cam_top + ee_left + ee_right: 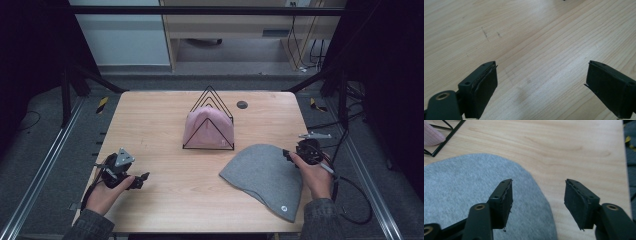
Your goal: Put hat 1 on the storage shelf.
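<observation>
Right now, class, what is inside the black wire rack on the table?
A pink hat sits inside the wire rack, bulging between its triangular frames. The hat hides the rack's far side and the table beneath it, so anything behind or under it cannot be seen.

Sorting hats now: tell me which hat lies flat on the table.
The grey hat, spread flat by the right gripper; the pink hat stands in the black wire rack.
</observation>
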Demonstrator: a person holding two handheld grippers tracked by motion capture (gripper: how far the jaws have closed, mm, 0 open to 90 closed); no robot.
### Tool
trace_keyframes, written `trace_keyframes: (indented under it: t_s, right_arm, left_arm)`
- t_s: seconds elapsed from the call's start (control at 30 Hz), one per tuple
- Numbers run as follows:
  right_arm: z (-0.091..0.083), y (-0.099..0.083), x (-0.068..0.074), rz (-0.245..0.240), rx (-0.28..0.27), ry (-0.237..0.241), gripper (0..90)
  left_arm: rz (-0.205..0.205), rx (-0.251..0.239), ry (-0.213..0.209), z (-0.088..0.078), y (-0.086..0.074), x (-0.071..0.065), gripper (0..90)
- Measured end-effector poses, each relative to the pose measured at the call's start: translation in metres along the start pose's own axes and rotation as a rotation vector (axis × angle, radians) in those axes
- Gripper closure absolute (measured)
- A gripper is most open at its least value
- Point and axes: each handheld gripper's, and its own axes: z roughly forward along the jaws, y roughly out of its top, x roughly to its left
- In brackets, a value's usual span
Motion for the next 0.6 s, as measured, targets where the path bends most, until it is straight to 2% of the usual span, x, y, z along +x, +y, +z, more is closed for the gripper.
trace_keyframes:
  t_s: [0.2, 0.37, 0.47, 0.6]
  right_arm:
    - [0.004, -0.009, 0.004, -0.019, 0.038, 0.008, 44.2]
    - [0.014, -0.013, 0.006, -0.046, 0.089, -0.008, 44.6]
    - [0.016, -0.016, 0.004, -0.036, 0.096, 0.002, 46.0]
    - [0.014, -0.016, 0.003, -0.046, 0.09, 0.007, 56.8]
  left_arm:
    - [0.025, 0.027, -0.007, 0.005, 0.0, -0.002, 10.0]
    - [0.015, 0.027, -0.008, 0.005, -0.001, 0.0, 10.0]
    - [0.016, 0.032, -0.012, 0.006, -0.001, 0.0, 10.0]
    - [0.018, 0.034, -0.014, 0.006, 0.0, -0.001, 10.0]
